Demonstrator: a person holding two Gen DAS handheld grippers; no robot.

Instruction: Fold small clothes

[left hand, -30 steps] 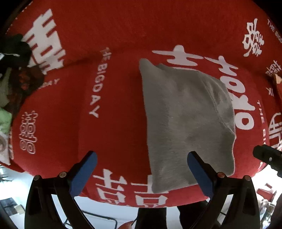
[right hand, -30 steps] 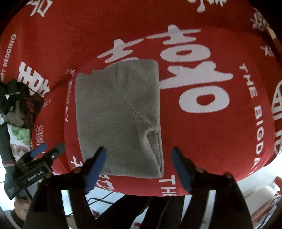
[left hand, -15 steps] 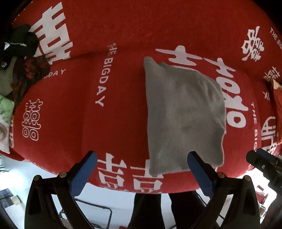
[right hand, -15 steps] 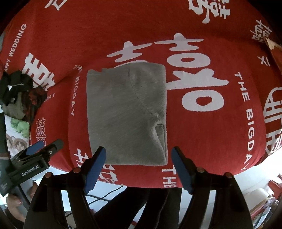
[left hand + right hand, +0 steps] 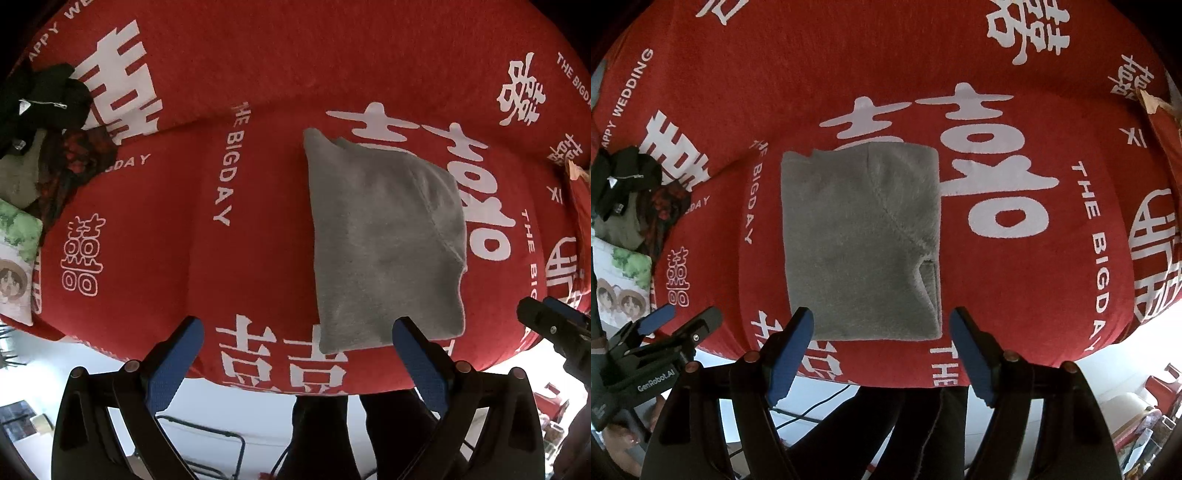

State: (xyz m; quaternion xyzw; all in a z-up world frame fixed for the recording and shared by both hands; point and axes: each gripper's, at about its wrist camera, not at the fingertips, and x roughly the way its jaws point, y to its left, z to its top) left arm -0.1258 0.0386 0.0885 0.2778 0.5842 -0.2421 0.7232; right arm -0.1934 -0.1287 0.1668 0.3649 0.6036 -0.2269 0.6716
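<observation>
**Grey garment folded on red cover, both grippers clear of it**

We see the grey garment (image 5: pixel 860 243) lying as a flat, folded rectangle on the red cover (image 5: pixel 1034 295). In the right wrist view it sits left of centre, its near edge close to the cover's front edge. A curved seam runs across its upper layer, and a small folded flap shows near its right edge. Its far left corner pokes out slightly in a small point. The fabric looks fleecy, with no loose sleeves or ends hanging out.

The cover bears large white characters and the words "THE BIGDAY"; one big white character lies just beside the garment's right edge and partly under its far edge.

We note the right gripper (image 5: pixel 881 352) above the garment's near edge, its jaws spread wide and empty, blue pads (image 5: pixel 790 350) apart from the cloth. The left gripper (image 5: pixel 295 363) in its own view likewise stands spread, nothing between the pads; the garment lies ahead of it and to the right, under its right finger from this angle. Each gripper appears at the margin of the other's view.

A pile of dark clothes (image 5: pixel 44 110) lies at the cover's far left, well apart from the garment, with a printed cushion (image 5: pixel 16 266) just below it. The person's dark trouser legs (image 5: pixel 886 435) show below the cover's front edge.
</observation>
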